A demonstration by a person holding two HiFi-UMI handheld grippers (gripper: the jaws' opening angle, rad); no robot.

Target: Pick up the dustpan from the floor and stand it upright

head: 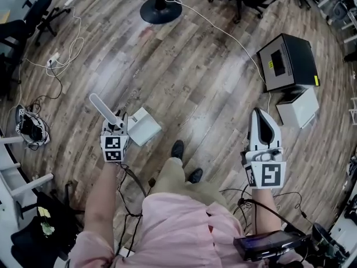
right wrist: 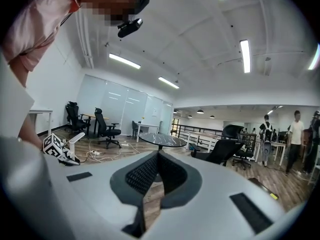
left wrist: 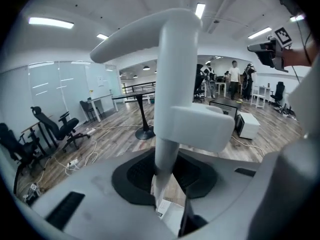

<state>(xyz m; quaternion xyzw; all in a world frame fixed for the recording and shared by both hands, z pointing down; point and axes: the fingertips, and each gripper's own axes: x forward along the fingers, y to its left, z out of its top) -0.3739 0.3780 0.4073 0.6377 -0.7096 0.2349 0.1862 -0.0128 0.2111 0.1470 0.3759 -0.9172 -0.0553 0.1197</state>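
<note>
The white dustpan (head: 144, 126) hangs or rests low over the wood floor just left of the person's feet; I cannot tell whether it touches. Its long handle (head: 104, 107) rises up and to the left. My left gripper (head: 115, 126) is shut on that handle. In the left gripper view the handle (left wrist: 171, 99) runs upright between the jaws, and part of the pan (left wrist: 171, 217) shows below. My right gripper (head: 262, 117) is held out on the right, well away from the dustpan, its jaws together on nothing (right wrist: 154, 180).
A black box (head: 287, 60) and a white box (head: 298, 106) sit on the floor ahead of the right gripper. A round black stand base (head: 160, 10) is far ahead. Loose cables (head: 67, 43) and office chairs (head: 33, 15) lie to the left. The person's shoes (head: 177, 148) are beside the pan.
</note>
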